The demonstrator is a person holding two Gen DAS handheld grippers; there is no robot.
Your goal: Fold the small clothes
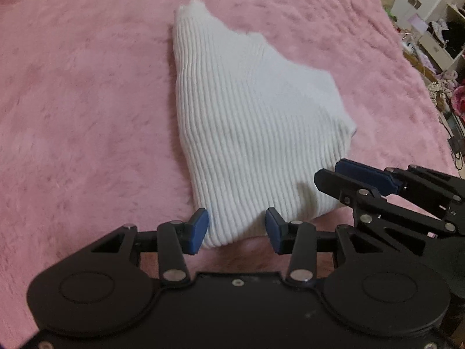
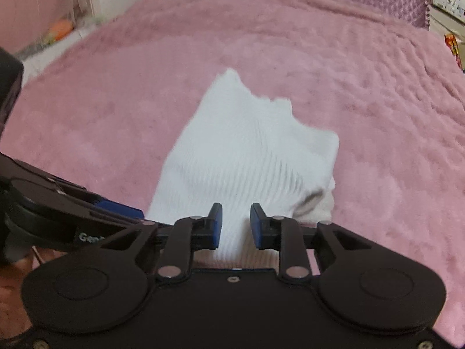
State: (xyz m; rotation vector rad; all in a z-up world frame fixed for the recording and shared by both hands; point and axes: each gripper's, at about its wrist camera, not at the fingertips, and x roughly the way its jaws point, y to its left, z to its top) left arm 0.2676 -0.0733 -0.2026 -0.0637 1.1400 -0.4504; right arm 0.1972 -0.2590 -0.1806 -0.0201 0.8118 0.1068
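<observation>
left gripper (image 1: 237, 229): fingers apart, straddling knit (image 1: 247, 128) near hem | right gripper (image 2: 236, 225): apart, same hem | poised to pinch for fold on bed (image 1: 72, 101)

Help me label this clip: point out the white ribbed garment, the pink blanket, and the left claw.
white ribbed garment (image 1: 247, 133), left wrist view, middle of the knit.
pink blanket (image 1: 87, 101), left wrist view, bare plush left of the garment.
left claw (image 1: 237, 229), left wrist view, midway between fingertips.

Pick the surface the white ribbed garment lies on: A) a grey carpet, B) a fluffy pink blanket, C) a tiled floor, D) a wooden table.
B: the white ribbed garment lies on a fluffy pink blanket that spreads out on all sides of it in both wrist views.
</observation>
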